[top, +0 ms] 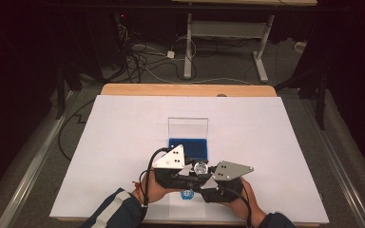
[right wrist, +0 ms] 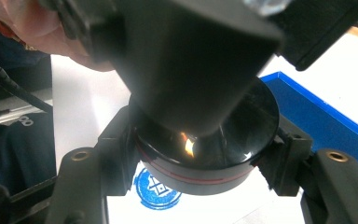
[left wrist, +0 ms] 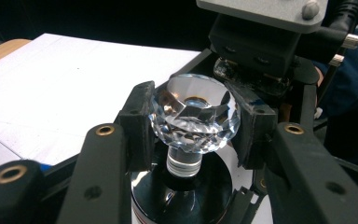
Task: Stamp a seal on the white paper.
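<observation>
Near the counter's [top: 123, 142] front edge, the left gripper [left wrist: 193, 140] clamps the faceted crystal knob [left wrist: 195, 116] of a stamp, while the right gripper [right wrist: 205, 163] squeezes its black round base [right wrist: 205, 149], just above a blue stamped seal [right wrist: 156, 189] on white paper.

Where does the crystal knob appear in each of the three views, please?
High view: knob low centre, below the blue pad.
Left gripper view: centre, clamped by the left gripper.
Right gripper view: a sliver at the top edge.
Shared landmark: the black base under it, in both gripper views.
</observation>
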Motion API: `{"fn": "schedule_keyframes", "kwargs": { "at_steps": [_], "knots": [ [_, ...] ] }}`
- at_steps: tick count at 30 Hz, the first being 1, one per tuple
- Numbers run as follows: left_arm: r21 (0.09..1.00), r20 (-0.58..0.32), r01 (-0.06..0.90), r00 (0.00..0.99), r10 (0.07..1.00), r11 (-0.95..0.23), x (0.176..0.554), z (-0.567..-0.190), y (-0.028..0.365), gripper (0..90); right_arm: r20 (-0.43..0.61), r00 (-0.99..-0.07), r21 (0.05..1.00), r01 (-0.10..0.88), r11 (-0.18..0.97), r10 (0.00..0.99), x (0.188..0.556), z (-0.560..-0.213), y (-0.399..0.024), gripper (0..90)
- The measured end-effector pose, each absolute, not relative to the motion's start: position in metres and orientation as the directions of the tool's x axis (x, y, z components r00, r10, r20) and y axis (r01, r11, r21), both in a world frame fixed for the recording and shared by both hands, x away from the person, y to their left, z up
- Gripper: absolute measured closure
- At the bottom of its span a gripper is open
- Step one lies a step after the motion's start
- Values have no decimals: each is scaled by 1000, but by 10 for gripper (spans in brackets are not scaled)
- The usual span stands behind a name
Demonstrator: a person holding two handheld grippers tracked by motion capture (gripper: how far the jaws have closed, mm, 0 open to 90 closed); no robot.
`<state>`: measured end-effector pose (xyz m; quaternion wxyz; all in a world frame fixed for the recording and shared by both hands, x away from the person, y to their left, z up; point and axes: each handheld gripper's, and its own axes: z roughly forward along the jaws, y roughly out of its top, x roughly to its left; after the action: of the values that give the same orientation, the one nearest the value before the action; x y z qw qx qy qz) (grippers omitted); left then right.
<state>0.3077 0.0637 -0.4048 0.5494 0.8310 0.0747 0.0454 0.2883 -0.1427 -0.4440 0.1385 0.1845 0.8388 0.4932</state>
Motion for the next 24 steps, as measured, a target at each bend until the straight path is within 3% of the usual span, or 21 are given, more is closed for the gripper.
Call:
{"fn": "schedule_keyframes", "kwargs": {
  "at_steps": [24],
  "knots": [
    [917,-28,100,982,188,-385,311,-408,64,538,-61,-890,871,173,459,452,290,-448,-143,383]
  ]
}}
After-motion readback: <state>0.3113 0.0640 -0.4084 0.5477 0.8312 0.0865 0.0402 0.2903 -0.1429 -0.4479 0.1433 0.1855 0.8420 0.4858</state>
